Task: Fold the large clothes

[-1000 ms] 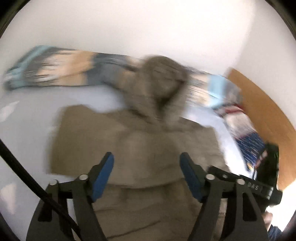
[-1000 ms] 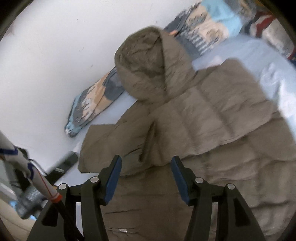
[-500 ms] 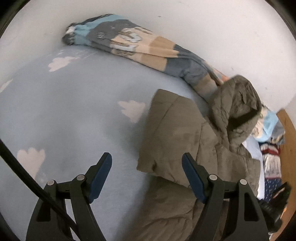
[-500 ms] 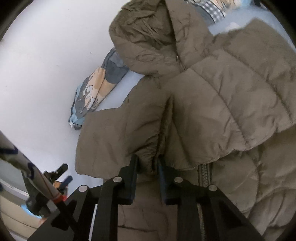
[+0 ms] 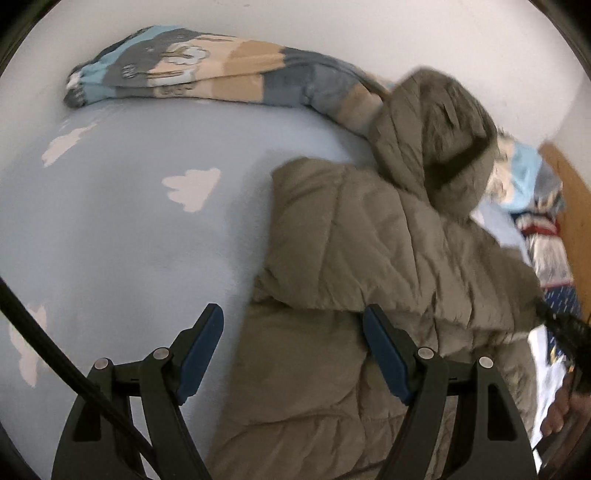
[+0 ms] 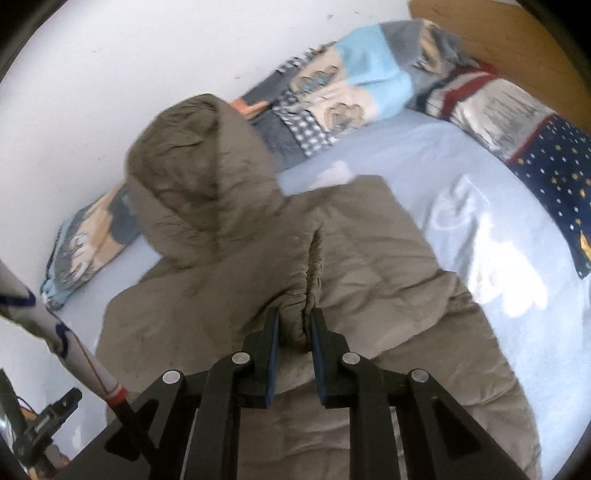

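Note:
A large olive-brown hooded puffer jacket (image 5: 354, 258) lies on a light blue bed sheet (image 5: 129, 221); it also shows in the right wrist view (image 6: 221, 280), hood toward the wall. My right gripper (image 6: 293, 325) is shut on a bunched fold of the jacket's sleeve, lifted over the jacket's front. My left gripper (image 5: 291, 332) is open and empty, hovering over the jacket's left edge where the folded sleeve meets the body.
A striped patterned blanket (image 5: 207, 74) lies along the white wall behind the hood. More bedding and a star-print navy pillow (image 6: 550, 162) sit at the right by a wooden headboard (image 6: 491, 33). The sheet spreads wide to the jacket's left.
My right gripper closed on the sleeve fold and carried it across the jacket's front. My left gripper swung left, then back toward the jacket, still open.

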